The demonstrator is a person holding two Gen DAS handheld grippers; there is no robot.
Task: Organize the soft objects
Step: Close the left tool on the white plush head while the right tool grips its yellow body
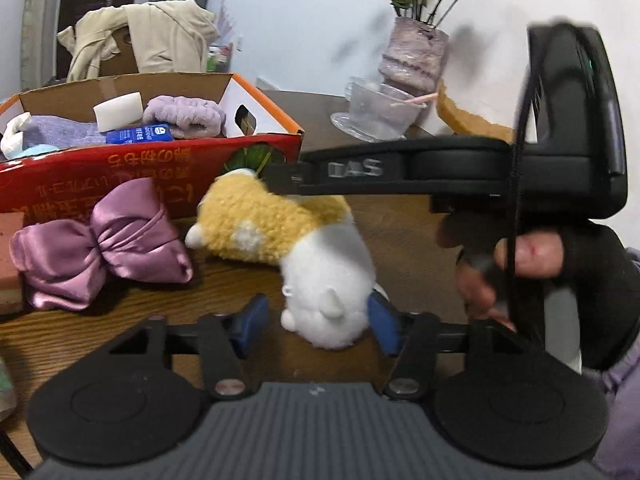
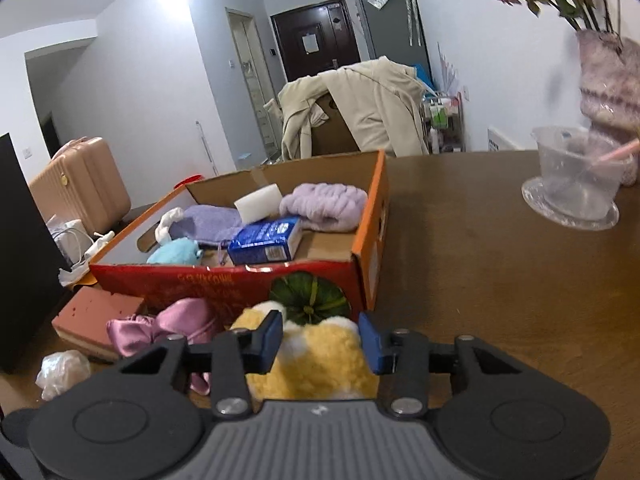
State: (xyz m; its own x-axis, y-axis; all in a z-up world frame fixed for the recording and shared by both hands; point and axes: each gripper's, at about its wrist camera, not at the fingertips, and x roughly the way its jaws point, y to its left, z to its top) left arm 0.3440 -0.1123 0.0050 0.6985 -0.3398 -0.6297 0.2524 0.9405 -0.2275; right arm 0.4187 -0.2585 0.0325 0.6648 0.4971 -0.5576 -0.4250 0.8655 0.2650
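Note:
A yellow and white plush toy [image 1: 280, 236] lies on the wooden table [image 1: 400, 224] in front of a red cardboard box [image 1: 160, 164]. My left gripper [image 1: 316, 322] is open, its blue pads either side of the toy's white end. My right gripper [image 2: 320, 342] is open over the toy's yellow body [image 2: 320, 356]; it shows from the side in the left wrist view [image 1: 280, 178]. A pink satin bow [image 1: 100, 248] lies left of the toy, also in the right wrist view [image 2: 160, 328]. The box [image 2: 372, 232] holds a purple towel [image 2: 324, 206], a white sponge, a blue packet and a light blue plush.
A glass cup on a saucer [image 2: 576, 192] and a vase of dried roses [image 2: 608, 76] stand at the table's far right. A pink block [image 2: 92, 316] and a crumpled plastic wrap [image 2: 64, 372] lie left of the bow. A suitcase and a chair with a coat stand beyond.

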